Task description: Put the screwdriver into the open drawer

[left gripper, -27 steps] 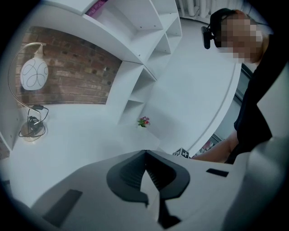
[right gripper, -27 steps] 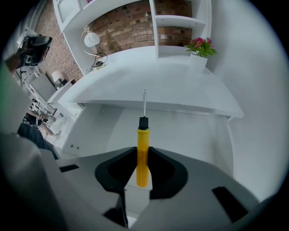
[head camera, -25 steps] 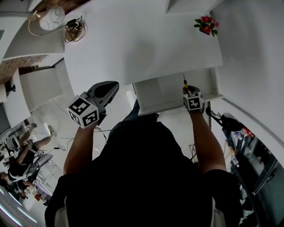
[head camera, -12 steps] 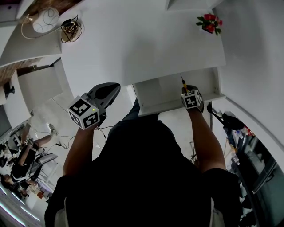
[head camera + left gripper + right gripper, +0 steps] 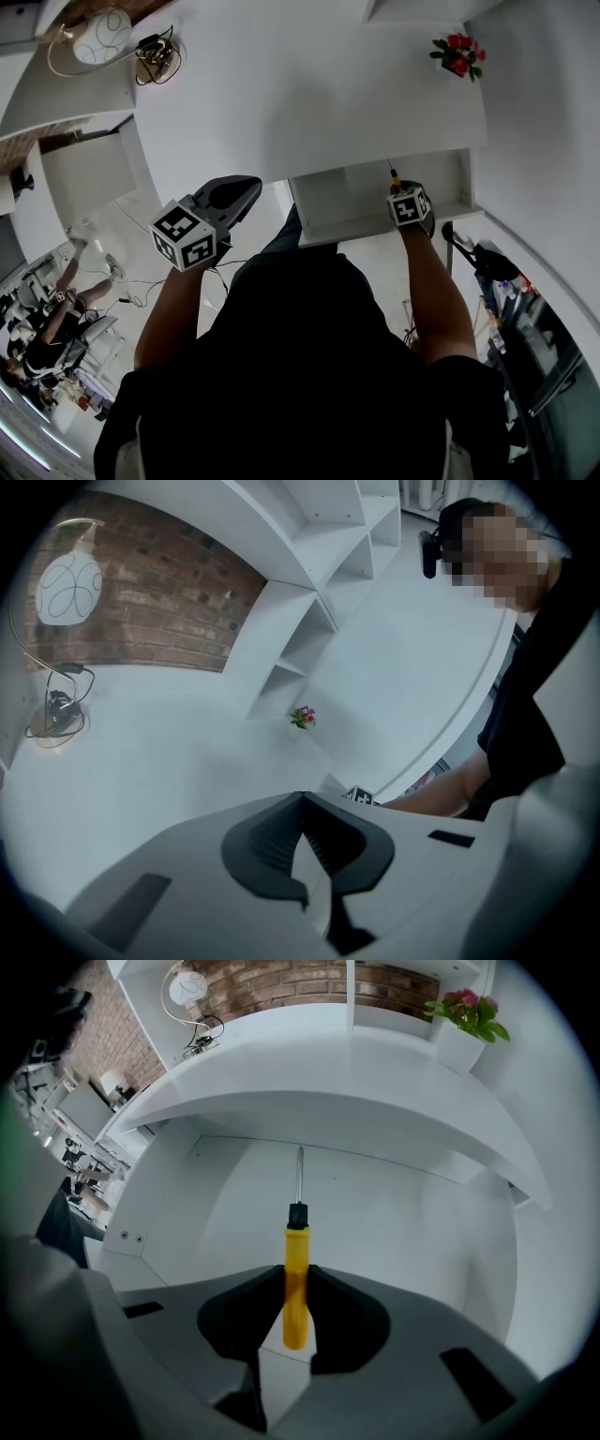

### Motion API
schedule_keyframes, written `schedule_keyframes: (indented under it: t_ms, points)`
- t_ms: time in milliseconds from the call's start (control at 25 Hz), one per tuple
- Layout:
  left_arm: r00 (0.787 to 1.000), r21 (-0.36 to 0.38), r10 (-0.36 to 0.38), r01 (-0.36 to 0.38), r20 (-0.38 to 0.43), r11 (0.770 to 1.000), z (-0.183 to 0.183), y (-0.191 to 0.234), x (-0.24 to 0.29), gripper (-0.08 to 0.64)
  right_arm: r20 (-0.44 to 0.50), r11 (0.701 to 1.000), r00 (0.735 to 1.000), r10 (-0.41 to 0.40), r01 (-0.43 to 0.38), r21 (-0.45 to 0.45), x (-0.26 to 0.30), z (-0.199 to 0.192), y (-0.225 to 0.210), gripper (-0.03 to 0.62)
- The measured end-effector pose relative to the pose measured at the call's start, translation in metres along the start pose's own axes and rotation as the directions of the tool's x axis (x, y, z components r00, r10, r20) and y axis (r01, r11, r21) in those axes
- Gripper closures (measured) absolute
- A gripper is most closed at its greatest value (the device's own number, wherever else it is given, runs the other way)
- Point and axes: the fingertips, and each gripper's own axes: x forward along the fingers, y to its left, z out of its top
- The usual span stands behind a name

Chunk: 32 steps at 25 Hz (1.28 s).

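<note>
A white curved tabletop (image 5: 309,84) fills the upper part of the head view. Under its front edge, an open white drawer (image 5: 352,202) juts toward the person. The person's dark top (image 5: 300,375) takes up the lower middle, with both forearms reaching forward.

The left tool (image 5: 242,190) is held at the tabletop's near edge, left of the drawer and apart from it. In the left gripper view its jaws (image 5: 302,801) meet at the tips with nothing between them. Beyond them are the bare tabletop, white shelving (image 5: 309,630) and a brick wall (image 5: 159,611).

The right tool (image 5: 400,187) is over the right part of the drawer. In the right gripper view its jaws (image 5: 296,1283) are clamped on the yellow handle of the screwdriver (image 5: 296,1251). The screwdriver's black collar and thin metal shaft point straight ahead, toward the drawer's back wall (image 5: 394,1213) beneath the tabletop's overhang. In the head view the screwdriver (image 5: 393,174) shows as a short sliver sticking out past the tool, inside the drawer's outline. I cannot tell whether it touches the drawer floor.

At the tabletop's far left stand a round white lamp (image 5: 98,37) and a coil of cable (image 5: 155,58). At the far right is a small white pot of red flowers (image 5: 457,54).
</note>
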Motion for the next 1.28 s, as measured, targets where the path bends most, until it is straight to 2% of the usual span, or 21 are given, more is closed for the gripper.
schedule_keyframes:
  t_ms: [640, 1040, 1200, 1280]
  points:
    - [1.000, -0.026, 0.001, -0.002, -0.016, 1.000, -0.004, 0.006, 0.010, 0.541, -0.029, 1.000, 1.000, 0.009, -0.008, 0.028, 0.023, 0.006, -0.012, 0.506]
    - [0.999, -0.033, -0.003, 0.002, -0.039, 0.999, -0.008, 0.007, 0.016, 0.541, -0.031, 1.000, 0.999, 0.022, -0.022, 0.004, 0.038, 0.015, -0.010, 0.506]
    - [0.999, -0.032, -0.014, 0.012, -0.044, 0.999, -0.008, 0.006, 0.022, 0.541, 0.006, 1.000, 1.000, 0.016, -0.016, -0.006, 0.039, 0.026, -0.013, 0.506]
    - [0.999, -0.031, -0.017, 0.016, -0.046, 0.999, -0.009, 0.006, 0.023, 0.541, -0.013, 1.000, 1.000, 0.019, -0.019, 0.002, 0.043, 0.022, -0.012, 0.506]
